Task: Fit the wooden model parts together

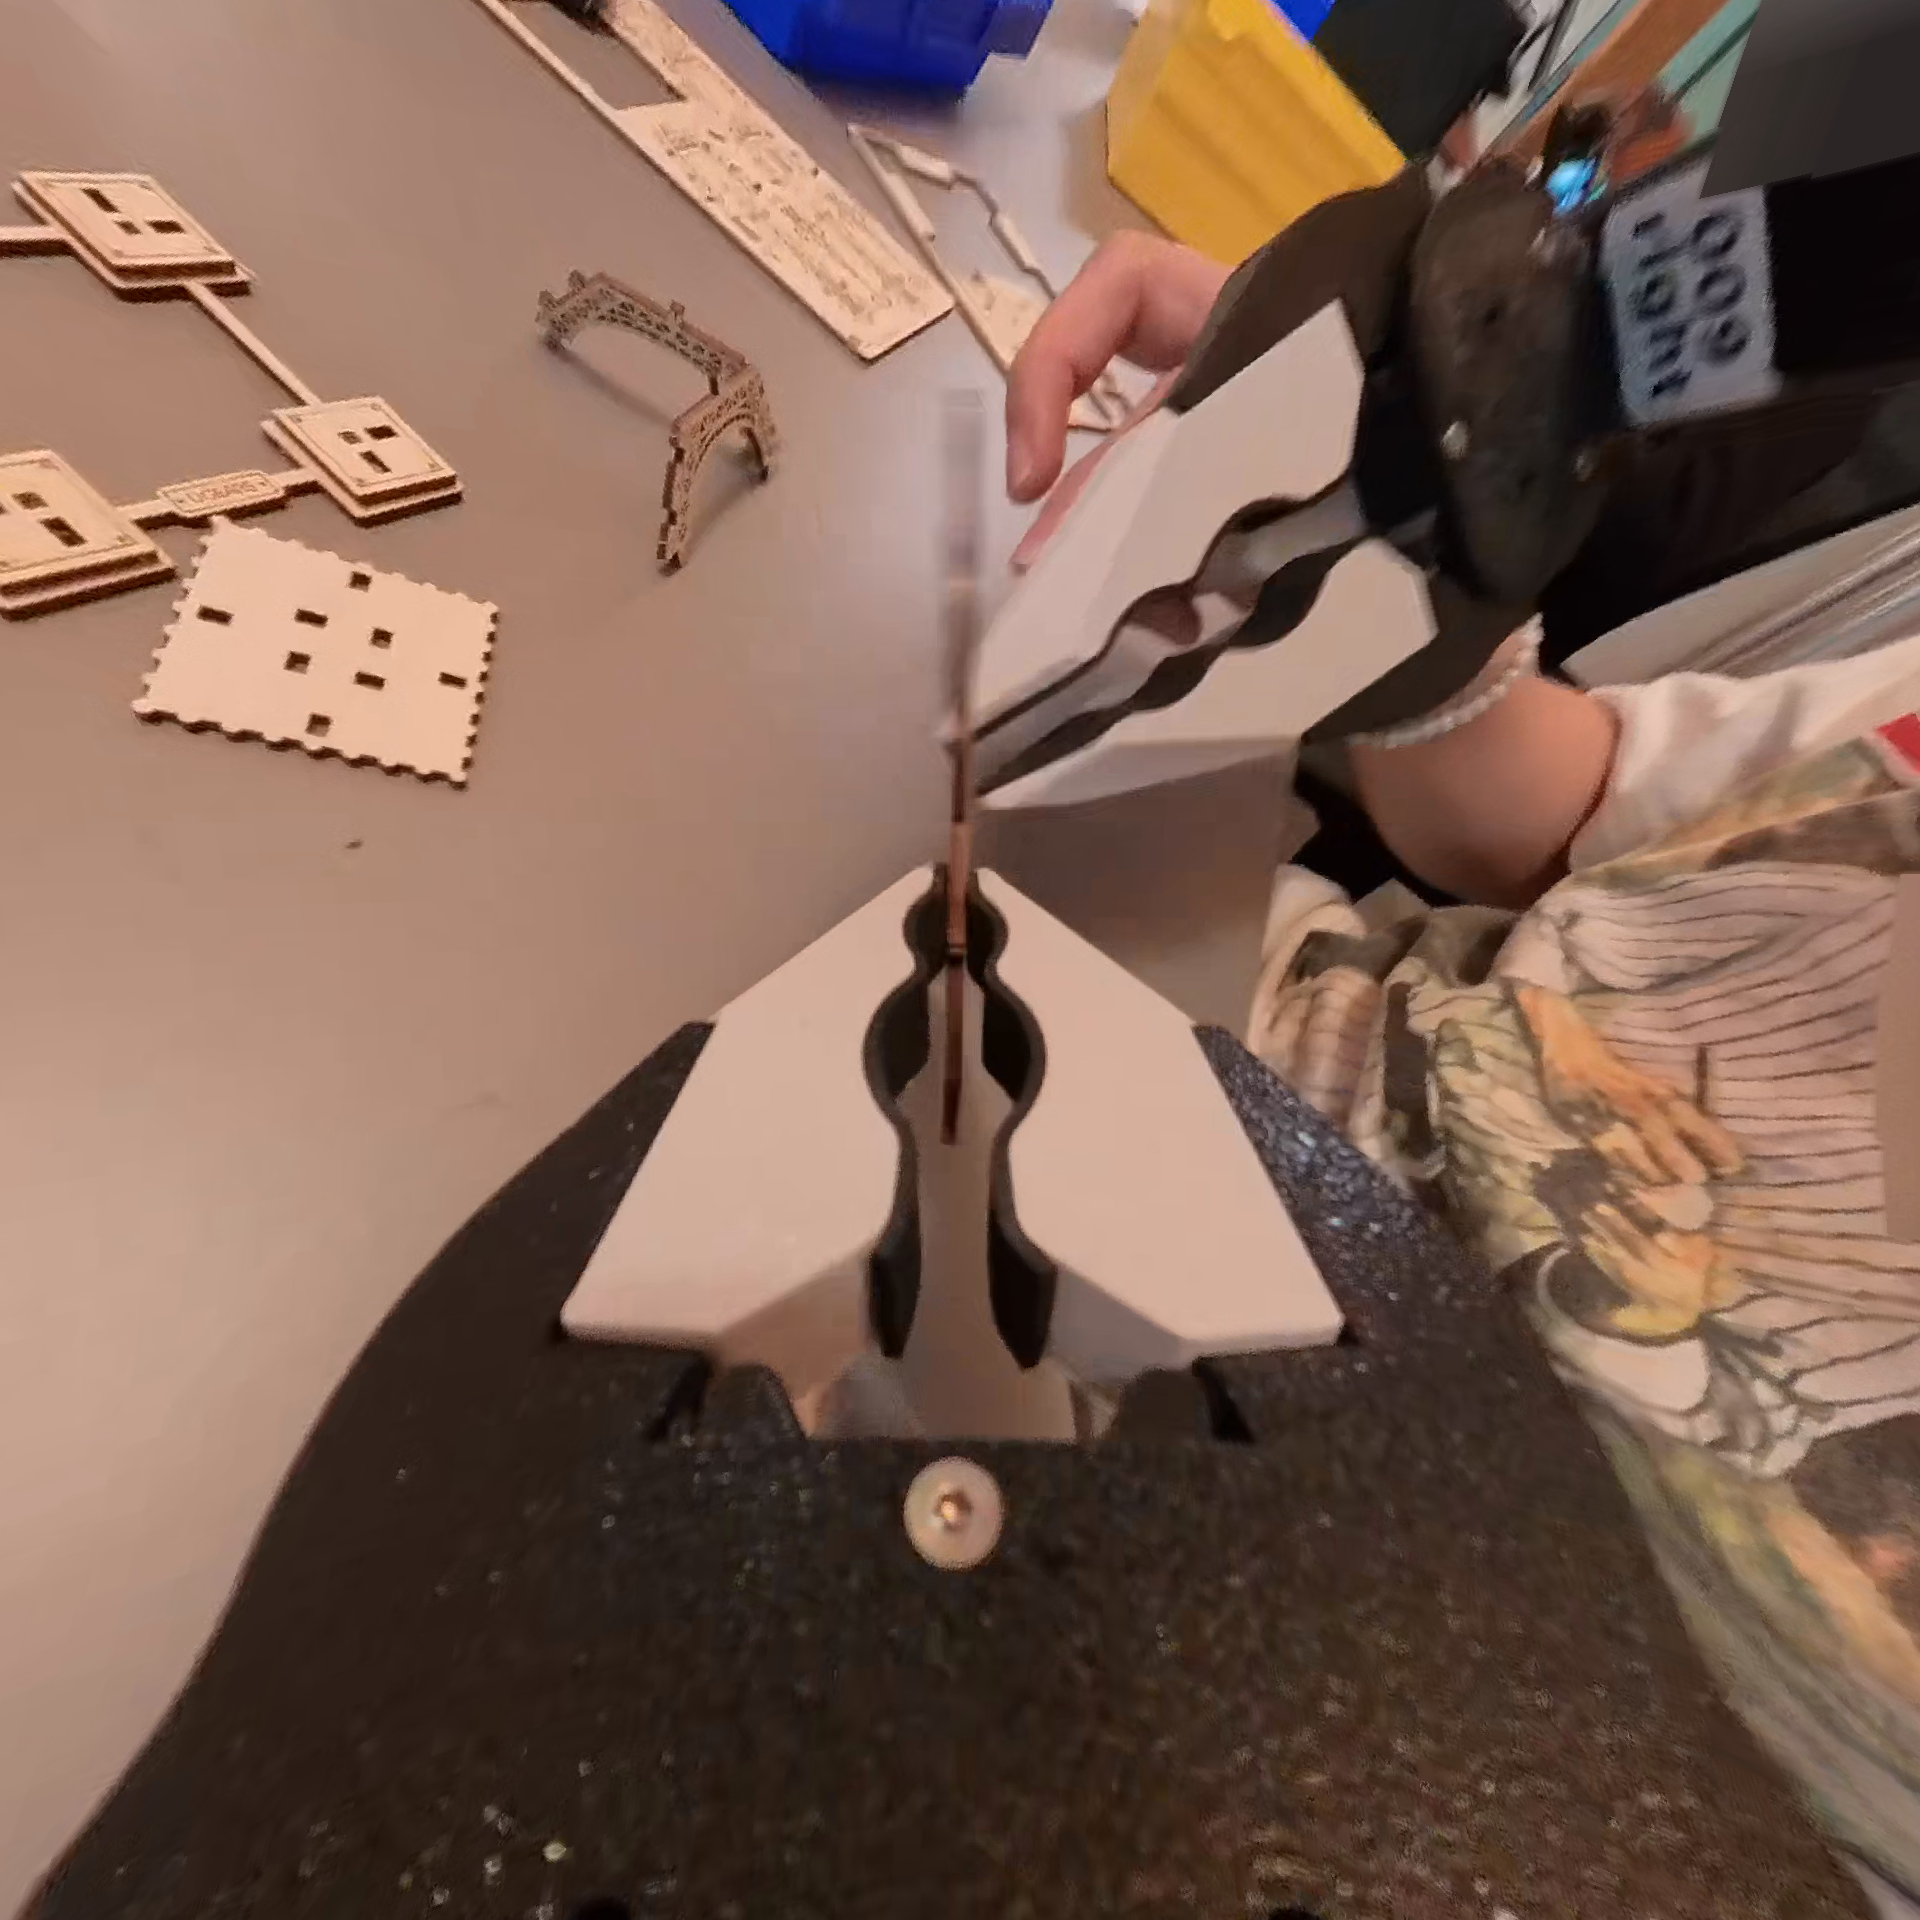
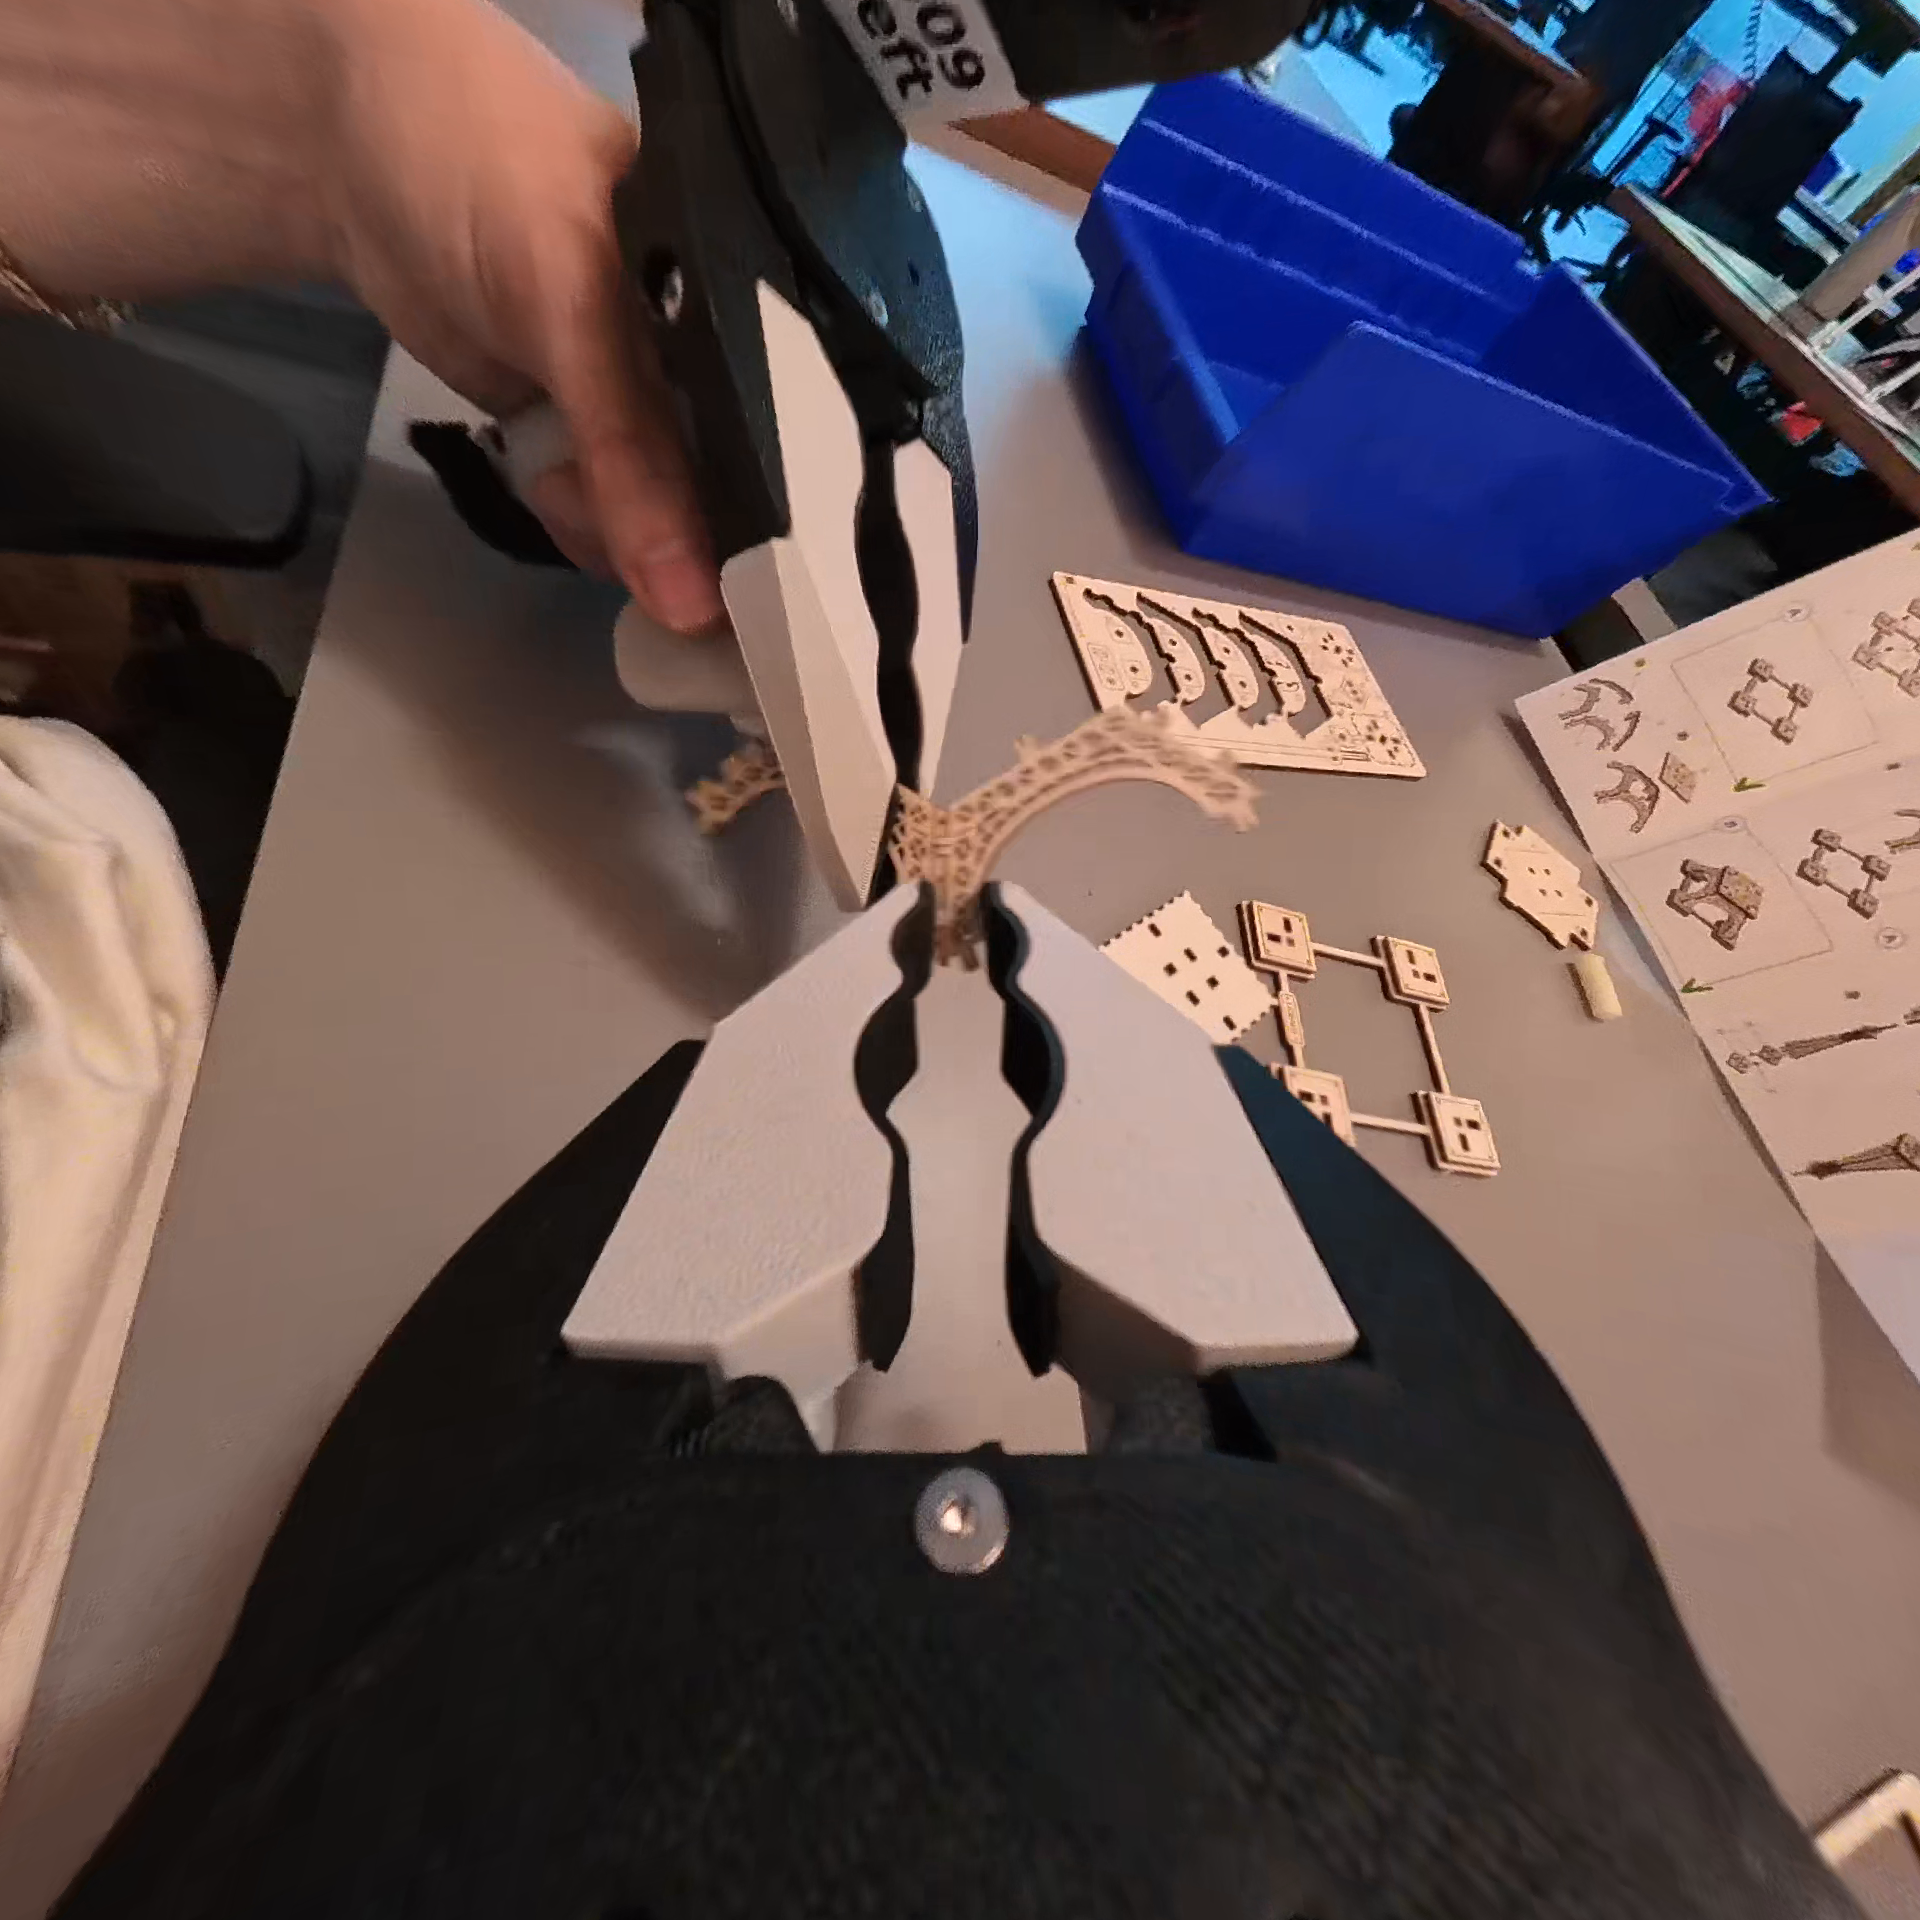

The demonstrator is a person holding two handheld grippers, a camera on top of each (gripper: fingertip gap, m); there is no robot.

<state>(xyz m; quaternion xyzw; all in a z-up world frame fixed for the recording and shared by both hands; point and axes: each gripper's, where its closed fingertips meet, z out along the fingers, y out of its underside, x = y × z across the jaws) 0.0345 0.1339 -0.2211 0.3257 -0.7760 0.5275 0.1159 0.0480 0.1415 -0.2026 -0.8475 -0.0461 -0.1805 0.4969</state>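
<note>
Both grippers pinch one lattice arch piece [image 2: 1039,800] above worktop [image 1: 416,987].
L gripper [image 1: 958,914] fingers narrow, clamped on the piece's edge; R gripper [image 2: 951,920] fingers narrow on its foot. Slotted square plate [image 2: 1184,971] lies on worktop just right of R fingers; blue bin [image 2: 1403,416] beyond the plate.

White printed labels on both hand-held gripper bodies [image 1: 1688,301] [image 2: 940,47]; illustrated instruction sheet [image 2: 1766,831] on table.

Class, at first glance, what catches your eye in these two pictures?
Mid-frame, the left gripper and right gripper both pinch one thin latticed wooden arch piece above the grey table. Behind sits a bright blue plastic bin; to the right lies a square wooden frame with four slotted corner blocks.
</note>
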